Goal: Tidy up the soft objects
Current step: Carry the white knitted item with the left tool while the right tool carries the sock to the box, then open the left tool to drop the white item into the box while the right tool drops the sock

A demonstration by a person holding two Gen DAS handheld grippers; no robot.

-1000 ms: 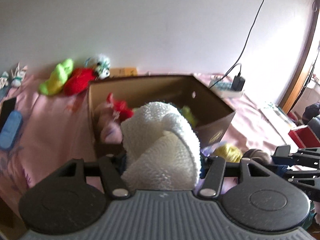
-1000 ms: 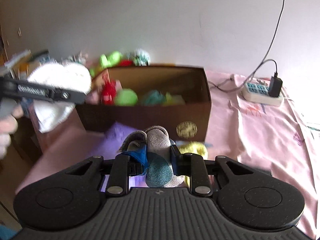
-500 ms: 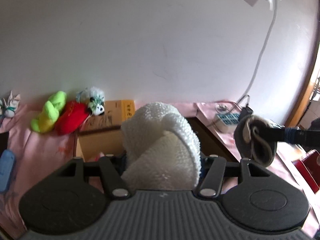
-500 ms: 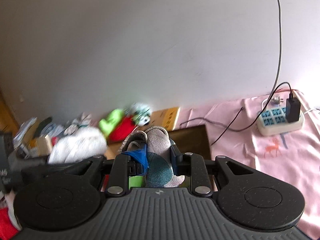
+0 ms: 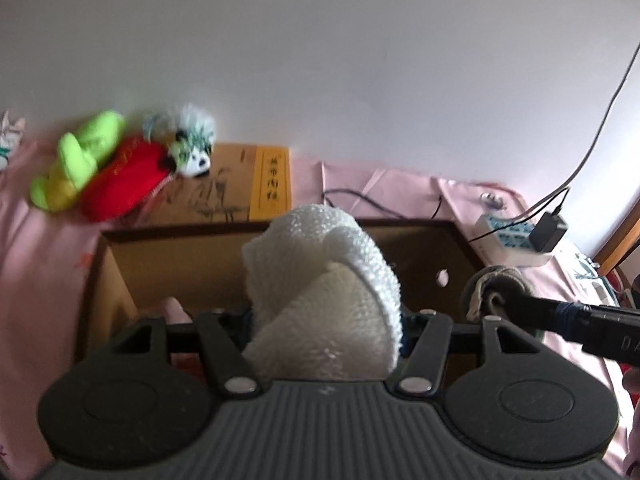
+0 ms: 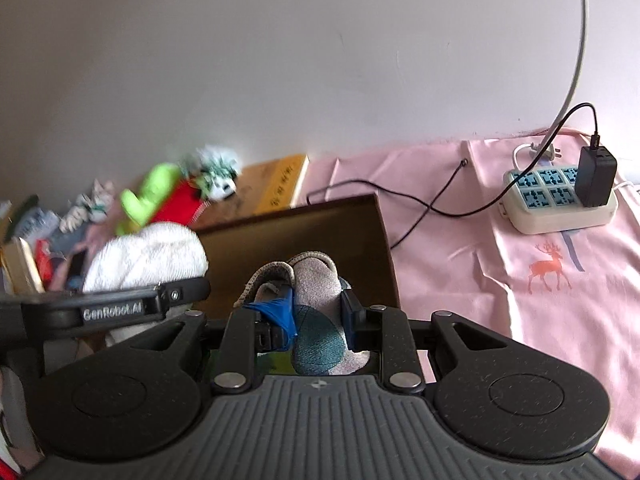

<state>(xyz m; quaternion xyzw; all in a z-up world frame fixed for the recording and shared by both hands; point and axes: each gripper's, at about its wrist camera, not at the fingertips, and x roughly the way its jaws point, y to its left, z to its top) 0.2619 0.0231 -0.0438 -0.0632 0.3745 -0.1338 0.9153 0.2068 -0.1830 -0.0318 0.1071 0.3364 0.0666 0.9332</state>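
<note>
My left gripper [image 5: 326, 320] is shut on a white knitted cloth [image 5: 320, 292] and holds it above the open brown cardboard box [image 5: 120, 272]. The cloth also shows in the right wrist view [image 6: 148, 260]. My right gripper [image 6: 306, 312] is shut on a grey sock with a teal patch [image 6: 316, 296], above the box's right wall [image 6: 320, 232]. In the left wrist view the right gripper [image 5: 496, 300] comes in from the right with the sock [image 5: 492, 284]. The box's contents are mostly hidden.
A green plush [image 5: 80, 160], a red plush [image 5: 124, 184] and a small white toy [image 5: 192, 152] lie by the wall behind the box, next to a flat brown packet [image 5: 240, 184]. A power strip with a charger [image 6: 560, 196] sits on the pink sheet at the right.
Both grippers rose from near the bed to above the box over the last second, then tipped down a little toward the box. Each kept hold of its item.
</note>
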